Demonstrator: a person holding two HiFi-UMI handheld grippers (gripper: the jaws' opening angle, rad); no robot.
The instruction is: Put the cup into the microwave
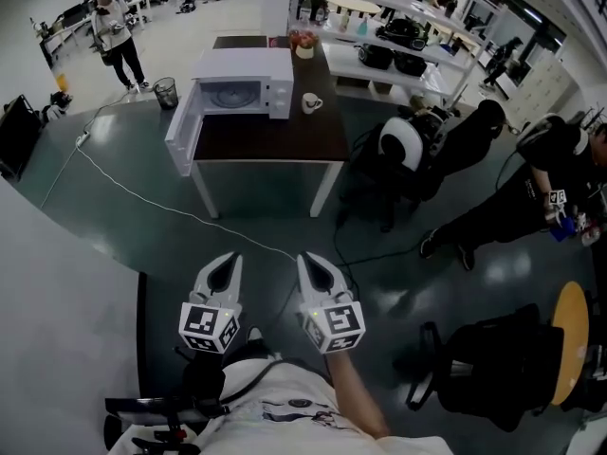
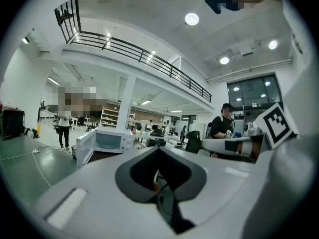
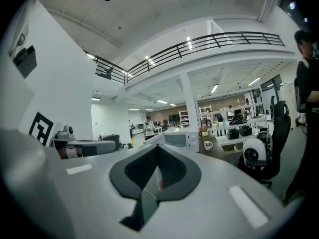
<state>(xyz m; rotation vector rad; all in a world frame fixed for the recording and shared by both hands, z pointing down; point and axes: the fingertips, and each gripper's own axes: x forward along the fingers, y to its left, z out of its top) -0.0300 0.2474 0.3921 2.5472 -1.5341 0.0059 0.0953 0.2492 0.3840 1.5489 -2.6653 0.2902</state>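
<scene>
A white cup stands on the dark brown table, just right of the white microwave, whose door hangs open to the left. Both are far ahead across the floor. My left gripper and right gripper sit side by side low in the head view, both shut and empty, pointing toward the table. The right gripper view shows the cup small beside the microwave, beyond the closed right gripper. In the left gripper view the microwave lies left of the closed left gripper.
A white cable crosses the dark floor ahead. An office chair with a white headrest stands right of the table, and a person in black crouches beyond it. A black chair is near right. Shelves stand behind.
</scene>
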